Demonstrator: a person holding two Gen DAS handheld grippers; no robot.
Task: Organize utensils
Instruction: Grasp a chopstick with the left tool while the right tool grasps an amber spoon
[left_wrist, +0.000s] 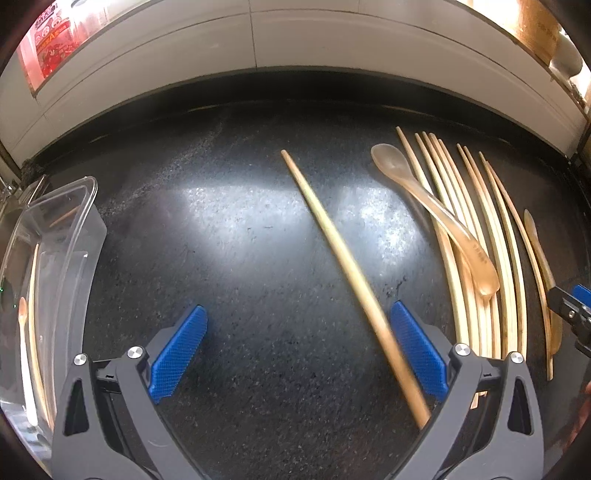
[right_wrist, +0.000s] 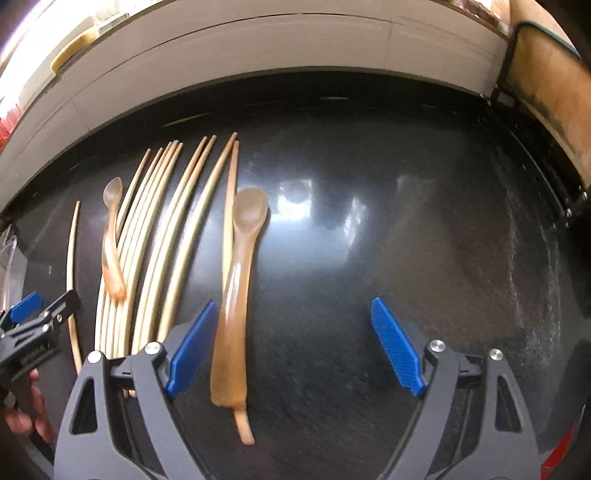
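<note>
My left gripper (left_wrist: 299, 350) stands open over the dark counter (left_wrist: 229, 258). A single chopstick (left_wrist: 332, 240) lies slantwise between its jaws, close to the right pad (left_wrist: 417, 350), with no pad pressing on it. A pile of chopsticks (left_wrist: 480, 258) lies to the right, with an amber spoon (left_wrist: 436, 210) on top. My right gripper (right_wrist: 295, 347) is open above a larger amber spoon (right_wrist: 236, 295), which lies beside its left pad (right_wrist: 192, 347) on a chopstick. The chopstick pile (right_wrist: 155, 236), a smaller spoon (right_wrist: 110, 243) and my left gripper (right_wrist: 48, 301) show at the left of that view.
A clear plastic container (left_wrist: 74, 229) at the left holds a chopstick and a spoon. A white tiled wall (left_wrist: 258, 44) bounds the counter at the back. A wooden board (right_wrist: 546, 92) leans at the far right. A hand (right_wrist: 26, 406) holds the left gripper.
</note>
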